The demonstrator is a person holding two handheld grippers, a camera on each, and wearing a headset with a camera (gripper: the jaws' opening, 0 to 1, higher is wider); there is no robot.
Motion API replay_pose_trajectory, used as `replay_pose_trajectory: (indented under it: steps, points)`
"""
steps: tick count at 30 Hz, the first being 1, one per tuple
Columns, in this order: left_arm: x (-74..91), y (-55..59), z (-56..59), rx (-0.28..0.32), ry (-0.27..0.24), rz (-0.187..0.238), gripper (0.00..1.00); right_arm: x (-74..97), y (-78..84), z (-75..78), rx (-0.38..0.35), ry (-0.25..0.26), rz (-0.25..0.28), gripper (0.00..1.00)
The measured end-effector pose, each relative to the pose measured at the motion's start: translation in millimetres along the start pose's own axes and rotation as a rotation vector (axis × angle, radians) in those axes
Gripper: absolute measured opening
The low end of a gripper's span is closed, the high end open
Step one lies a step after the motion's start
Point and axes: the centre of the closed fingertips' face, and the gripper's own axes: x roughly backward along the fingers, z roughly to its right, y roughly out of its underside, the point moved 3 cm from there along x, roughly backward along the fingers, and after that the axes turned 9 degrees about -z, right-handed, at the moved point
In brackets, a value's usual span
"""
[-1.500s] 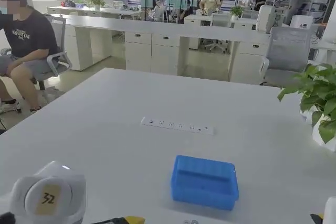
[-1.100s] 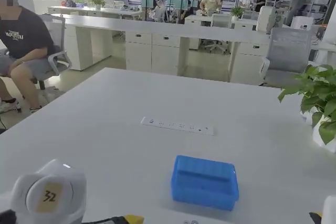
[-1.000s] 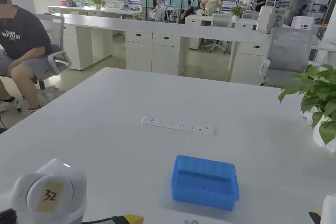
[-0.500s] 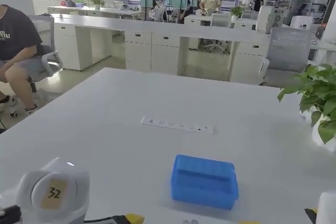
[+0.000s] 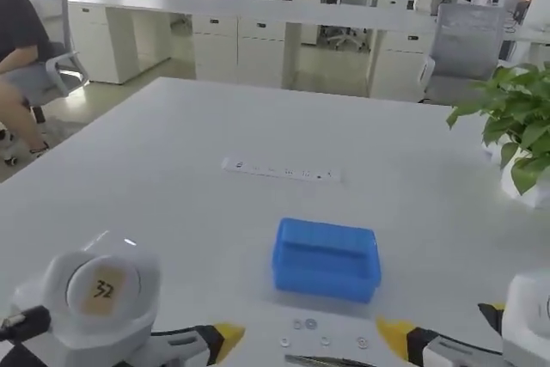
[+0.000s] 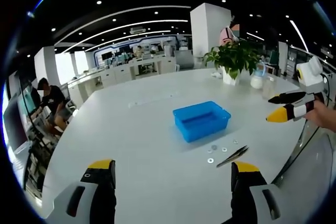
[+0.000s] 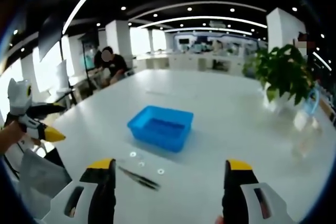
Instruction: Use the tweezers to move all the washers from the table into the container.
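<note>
On the white counter (image 5: 172, 152), near its front edge, find the thin dark tweezers (image 7: 139, 178) lying flat. Find the small washers (image 6: 210, 160) scattered just beside them, between the tweezers and the blue box (image 5: 326, 257). Hard to tell about washers inside the box; looks empty, so count the job as barely begun. Start from wide-spread fingers (image 6: 100, 182) on the left gripper (image 6: 172, 166) and on the right gripper (image 7: 169, 164), with nothing pinched in either. Note both held over the counter, one on each side of the tweezers.

Pick up the tweezers first. Maybe use the right gripper, by the look of it the nearer one. Come down low and slow, with one finger on each side of the thin legs. Grab near the back end, not the tips, to leave the tips free to open and close. Take care with thin flat metal on a smooth top: likely to slip away. Press the fingers gently, just enough to hold, never hard enough to squash the tips shut. Lift straight up and keep clear of the washers, or risk knocking them off the edge. Then aim the tips at the closest washer. Keep the left gripper back, out of the way, ready to steady the box.
</note>
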Motion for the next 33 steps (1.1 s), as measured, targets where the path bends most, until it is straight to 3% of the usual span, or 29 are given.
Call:
replay_pose_trajectory:
  steps: [6, 10, 18, 24, 27, 33]
  points:
    - [-7.0, -6.6, 5.1, -0.018, 0.034, 0.02, 0.89, -0.8, 0.5, -0.7, 0.0, -0.001, -0.001, 0.82]
    - [-16.4, -5.7, 17.9, -0.057, 0.099, 0.009, 0.84, 0.1, 1.3, -1.1, 0.003, 0.011, 0.016, 0.77]
    - [-44.1, 3.2, 41.0, -0.154, 0.209, -0.073, 0.7, -8.6, 10.4, -0.4, -0.003, 0.007, -0.017, 0.73]
    - [-61.0, 3.9, 57.8, -0.259, 0.288, -0.117, 0.47, -16.0, 16.7, 0.2, 0.008, 0.023, -0.043, 0.68]
    - [-72.6, 9.0, 68.1, -0.29, 0.342, -0.172, 0.35, -17.4, 17.7, -1.5, 0.001, 0.017, -0.045, 0.67]
    - [-92.6, 12.5, 82.8, -0.381, 0.381, -0.21, 0.21, -19.2, 21.8, -3.8, -0.032, 0.015, -0.033, 0.66]
